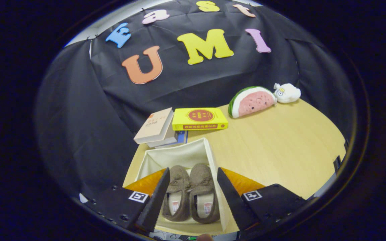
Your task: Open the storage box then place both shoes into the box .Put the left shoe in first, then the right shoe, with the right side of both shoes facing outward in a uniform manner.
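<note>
Hand-held gripper (193,194), square-marker tags, screws

A single fisheye camera rides on the gripper (193,197), looking forward and down along its parted, empty fingers into the open storage box (183,155) close below; farther off, the table (280,144) runs back to the cloth wall.

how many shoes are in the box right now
2. The left-hand shoe and right-hand shoe sit side by side inside the storage box, between the open gripper fingers.
</note>
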### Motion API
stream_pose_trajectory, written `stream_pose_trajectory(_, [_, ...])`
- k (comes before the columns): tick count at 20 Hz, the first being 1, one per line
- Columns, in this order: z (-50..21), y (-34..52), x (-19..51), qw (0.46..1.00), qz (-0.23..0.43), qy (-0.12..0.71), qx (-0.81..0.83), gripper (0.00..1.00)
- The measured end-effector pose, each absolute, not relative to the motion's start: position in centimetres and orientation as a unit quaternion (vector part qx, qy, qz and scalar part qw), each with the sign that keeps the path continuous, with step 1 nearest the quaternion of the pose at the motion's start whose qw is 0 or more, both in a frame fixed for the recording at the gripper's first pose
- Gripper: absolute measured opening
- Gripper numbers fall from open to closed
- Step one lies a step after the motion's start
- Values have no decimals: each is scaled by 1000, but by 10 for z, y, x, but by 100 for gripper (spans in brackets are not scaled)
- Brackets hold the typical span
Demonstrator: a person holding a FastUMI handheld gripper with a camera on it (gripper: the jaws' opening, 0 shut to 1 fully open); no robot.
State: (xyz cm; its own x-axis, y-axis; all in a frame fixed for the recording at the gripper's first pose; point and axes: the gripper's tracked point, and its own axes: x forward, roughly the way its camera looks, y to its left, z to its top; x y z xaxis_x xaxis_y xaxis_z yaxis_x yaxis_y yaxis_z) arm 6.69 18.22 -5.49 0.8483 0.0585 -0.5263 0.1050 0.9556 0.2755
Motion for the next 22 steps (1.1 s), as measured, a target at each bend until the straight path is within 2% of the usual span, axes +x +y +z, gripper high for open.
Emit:
stream_pose_trajectory(3, [-37,165,65,962,-10,239,129,94])
stream_pose_trajectory(10, [8,80,42,991,-19,126,30,94])
stream_pose_trajectory(15, [22,20,4,996,-36,76,9,96])
stream_pose_trajectory(22, [3,9,-24,996,-25,78,24,96])
